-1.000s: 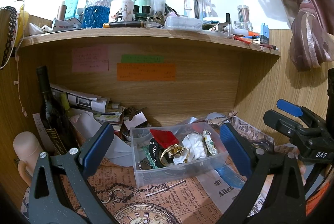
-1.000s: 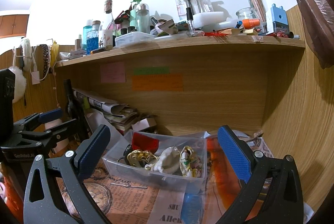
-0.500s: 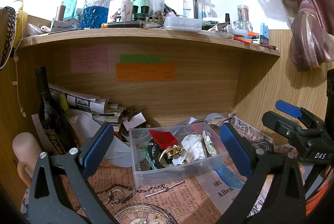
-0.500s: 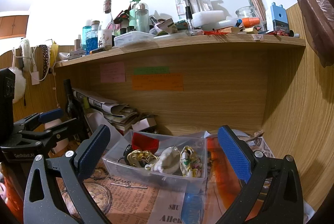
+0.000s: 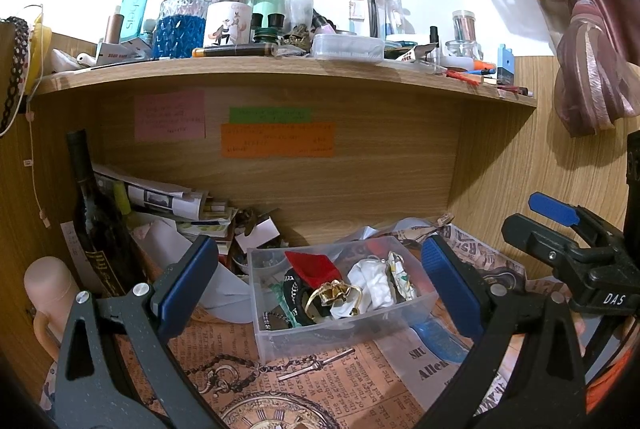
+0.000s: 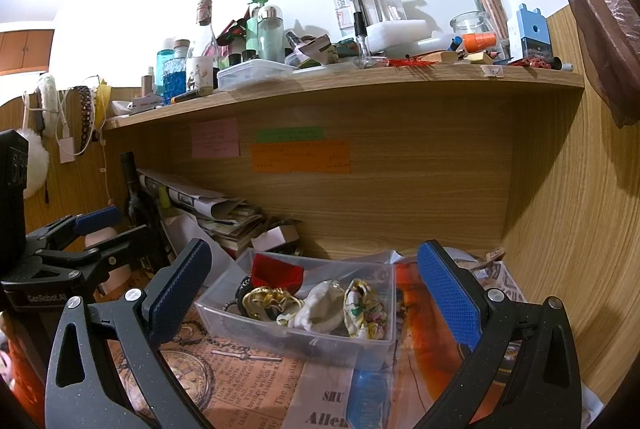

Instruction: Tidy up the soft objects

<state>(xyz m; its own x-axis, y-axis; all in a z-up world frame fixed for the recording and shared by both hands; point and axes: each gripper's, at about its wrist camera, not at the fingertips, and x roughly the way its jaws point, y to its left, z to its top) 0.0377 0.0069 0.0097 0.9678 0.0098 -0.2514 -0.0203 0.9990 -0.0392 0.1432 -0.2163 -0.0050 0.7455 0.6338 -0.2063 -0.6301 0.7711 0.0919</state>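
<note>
A clear plastic bin [image 5: 384,327] [image 6: 256,329] sits on the newspaper-covered desk under the shelf. It holds soft items: a red cloth [image 5: 312,263] [image 6: 278,271], a gold scrunchie [image 5: 332,291] [image 6: 268,299], a white cloth pouch [image 5: 370,279] [image 6: 322,307], a floral cloth [image 5: 400,271] [image 6: 364,307] and a black band [image 5: 292,287]. My left gripper [image 5: 320,293] is open and empty, held in front of the bin. My right gripper [image 6: 314,297] is open and empty, also in front of the bin. Each gripper shows at the edge of the other's view.
A dark wine bottle [image 5: 94,225] and a stack of papers [image 5: 160,197] stand at the back left. A pink cup [image 5: 48,293] is at the far left. The shelf above [image 5: 280,69] is crowded with bottles and jars. A blue comb [image 5: 436,339] lies right of the bin.
</note>
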